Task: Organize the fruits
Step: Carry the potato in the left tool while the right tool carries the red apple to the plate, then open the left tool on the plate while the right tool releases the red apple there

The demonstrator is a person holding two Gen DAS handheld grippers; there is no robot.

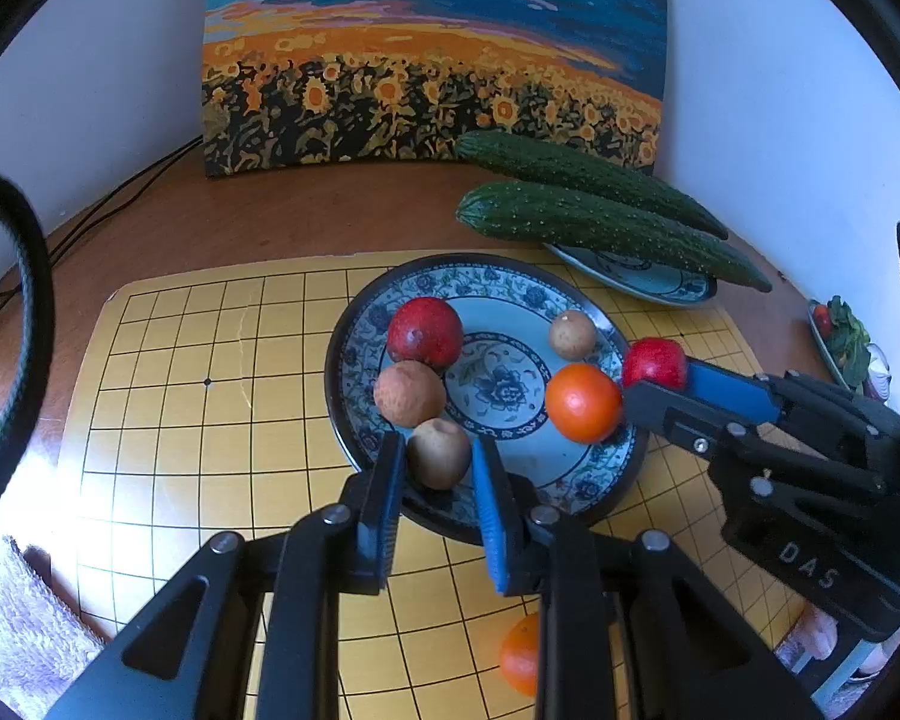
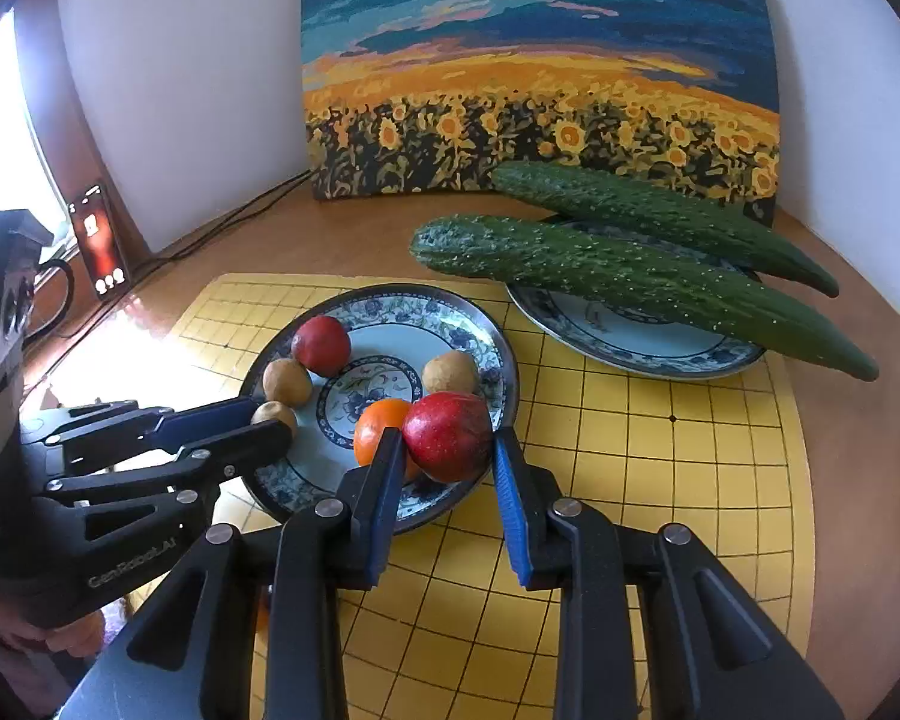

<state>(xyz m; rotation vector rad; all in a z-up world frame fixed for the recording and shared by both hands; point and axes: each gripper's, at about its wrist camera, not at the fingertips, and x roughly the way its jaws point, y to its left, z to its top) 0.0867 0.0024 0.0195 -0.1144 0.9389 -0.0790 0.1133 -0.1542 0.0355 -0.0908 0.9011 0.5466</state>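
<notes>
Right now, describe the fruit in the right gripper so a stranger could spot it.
Find the floral plate on the yellow grid board. At its near rim, the right gripper holds a red apple against an orange; the other red fruit sits far-left, untouched.

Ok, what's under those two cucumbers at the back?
The two cucumbers lie across a blue-patterned plate. Its near rim and centre show; its far side is covered, so anything there stays unseen.
</notes>
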